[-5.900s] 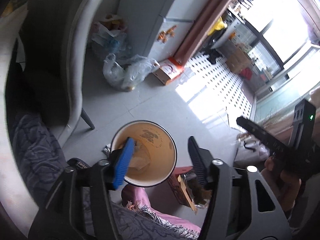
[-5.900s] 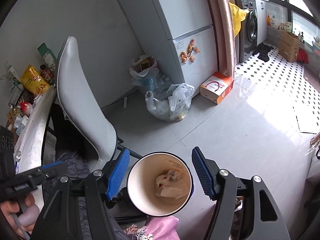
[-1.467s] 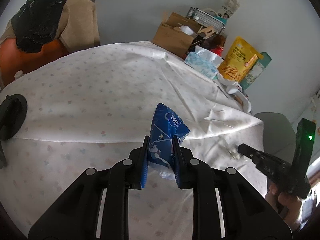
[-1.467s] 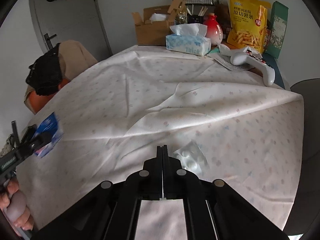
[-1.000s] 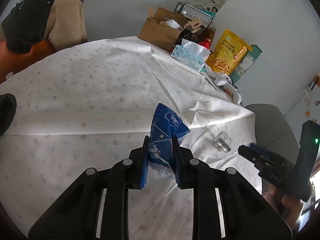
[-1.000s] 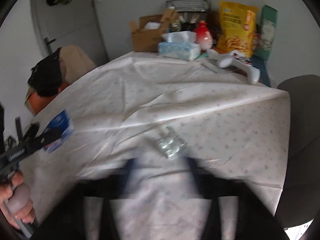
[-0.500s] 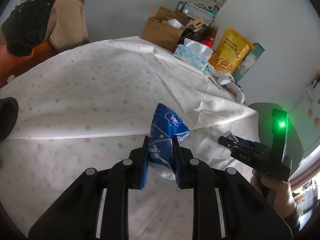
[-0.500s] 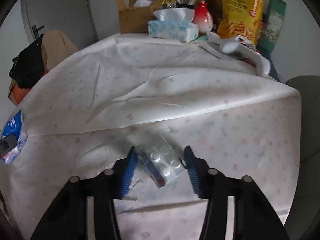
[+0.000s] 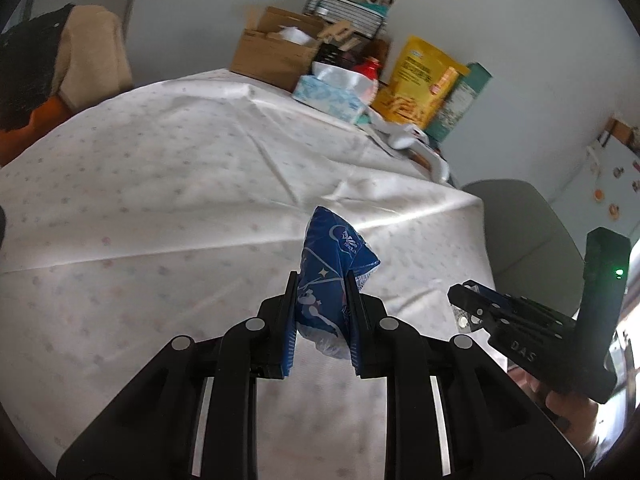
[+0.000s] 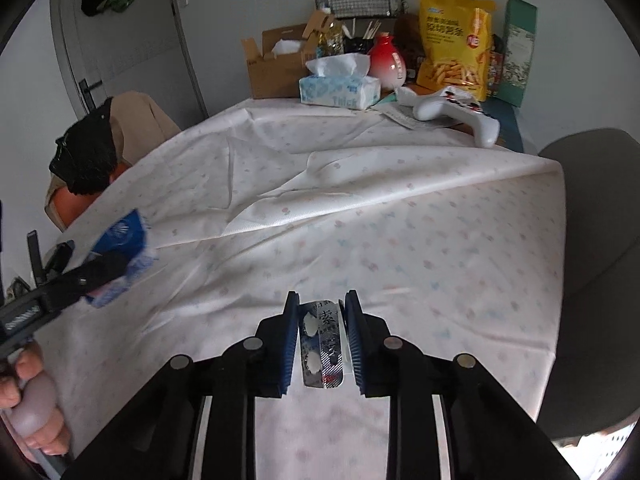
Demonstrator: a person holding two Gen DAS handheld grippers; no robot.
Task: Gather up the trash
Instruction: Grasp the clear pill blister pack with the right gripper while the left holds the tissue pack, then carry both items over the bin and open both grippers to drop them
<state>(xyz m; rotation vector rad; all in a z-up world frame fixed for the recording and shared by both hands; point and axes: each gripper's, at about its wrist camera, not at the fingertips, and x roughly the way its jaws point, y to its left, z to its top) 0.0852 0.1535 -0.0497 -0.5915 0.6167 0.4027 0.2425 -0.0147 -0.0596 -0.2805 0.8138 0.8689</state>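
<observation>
we note the left tool (image 9: 321,312) clamped on a blue wrapper (image 9: 332,276) and the right tool (image 10: 322,336) clamped on a foil blister (image 10: 322,350), both held above the bench (image 10: 400,216). its creased floral cloth (image 9: 180,184) carries a tissue box (image 10: 340,90) and snack bag (image 10: 454,44) by the wall.

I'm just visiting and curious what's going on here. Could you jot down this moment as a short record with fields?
Left gripper: shut on a crumpled blue wrapper
Right gripper: shut on a silver pill strip
Surface: table under a white patterned cloth
Far end of table: tissue box, yellow snack bag, white game controller, cardboard box
Beside table: grey chair
</observation>
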